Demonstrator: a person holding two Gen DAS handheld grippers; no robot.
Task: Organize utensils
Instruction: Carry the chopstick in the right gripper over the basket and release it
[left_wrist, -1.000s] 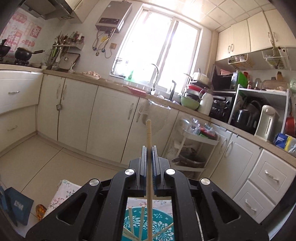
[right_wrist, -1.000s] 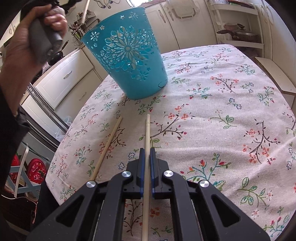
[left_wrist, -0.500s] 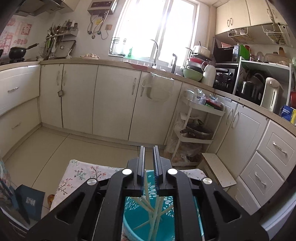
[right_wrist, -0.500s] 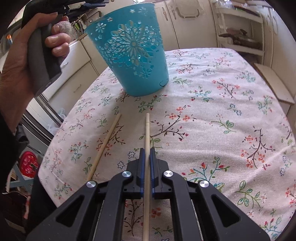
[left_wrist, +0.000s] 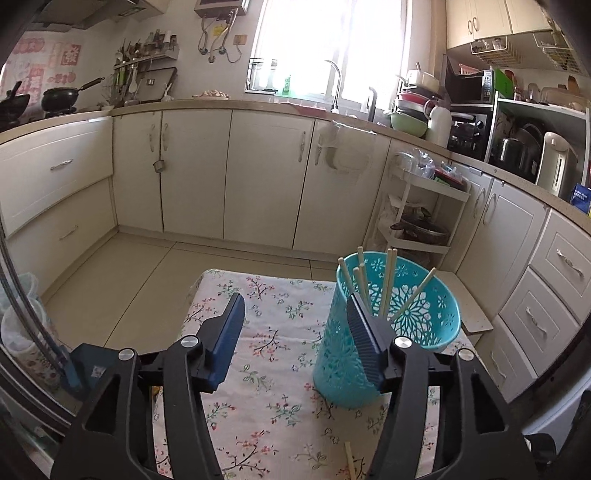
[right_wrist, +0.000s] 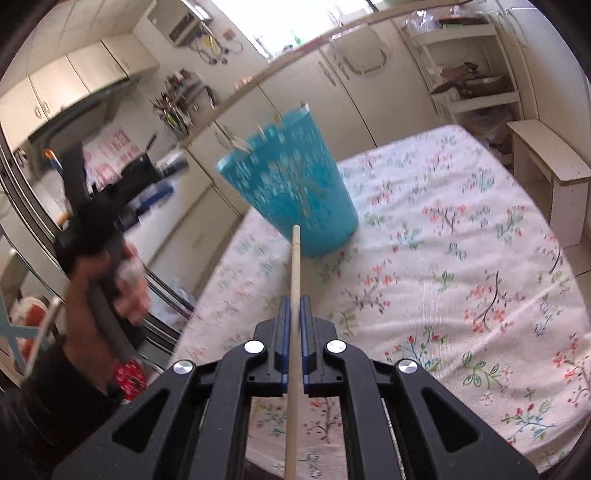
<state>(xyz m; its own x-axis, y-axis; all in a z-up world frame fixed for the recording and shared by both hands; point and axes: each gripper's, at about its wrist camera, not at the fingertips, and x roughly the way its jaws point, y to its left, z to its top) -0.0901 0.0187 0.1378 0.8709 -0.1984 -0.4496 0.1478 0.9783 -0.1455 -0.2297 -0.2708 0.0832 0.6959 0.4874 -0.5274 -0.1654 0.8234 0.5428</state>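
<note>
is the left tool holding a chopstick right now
No, the left tool is wide open with nothing between its fingers; chopsticks stand in the blue basket.

Chopsticks (left_wrist: 387, 282) upright in basket (left_wrist: 421, 325)

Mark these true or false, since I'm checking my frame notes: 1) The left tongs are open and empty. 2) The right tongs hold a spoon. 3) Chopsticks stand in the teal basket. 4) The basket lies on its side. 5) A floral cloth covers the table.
1) True: the left tongs are spread wide with nothing between them.
2) False: the right tongs are shut on a wooden chopstick.
3) True: several chopsticks lean inside the teal basket.
4) False: the basket stands upright on the table.
5) True: a floral cloth covers the table.
</note>
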